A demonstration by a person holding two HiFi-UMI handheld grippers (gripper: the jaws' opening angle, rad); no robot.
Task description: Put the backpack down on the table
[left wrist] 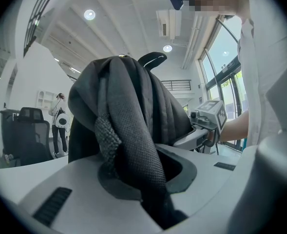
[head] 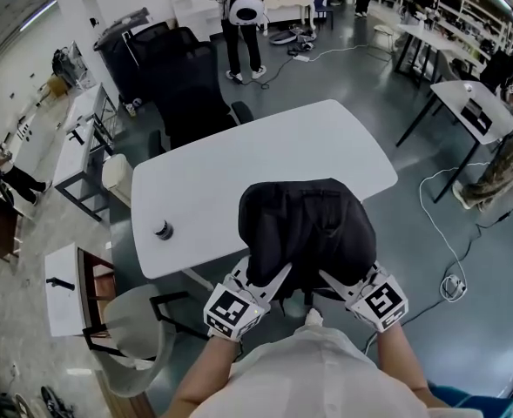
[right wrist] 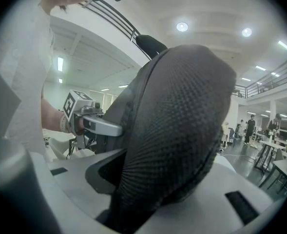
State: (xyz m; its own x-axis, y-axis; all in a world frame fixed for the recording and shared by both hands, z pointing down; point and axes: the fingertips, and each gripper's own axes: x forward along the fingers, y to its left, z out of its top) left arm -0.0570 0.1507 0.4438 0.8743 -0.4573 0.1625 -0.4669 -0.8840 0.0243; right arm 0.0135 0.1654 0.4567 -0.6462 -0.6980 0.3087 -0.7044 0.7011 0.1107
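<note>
A black backpack (head: 307,229) hangs between my two grippers over the near edge of the white table (head: 239,172). My left gripper (head: 272,277) is at the bag's lower left and is shut on a thin mesh strap (left wrist: 133,165) of the backpack. At the lower right, my right gripper (head: 333,280) is shut on a thick padded mesh part (right wrist: 182,121) of the bag. Each gripper view is mostly filled by the backpack, with the other gripper's marker cube behind it. Whether the bag's bottom rests on the table is hidden.
A small dark round object (head: 163,229) stands near the table's left edge. A black office chair (head: 191,94) is at the far side and a white chair (head: 143,338) at the near left. More tables and people stand farther back.
</note>
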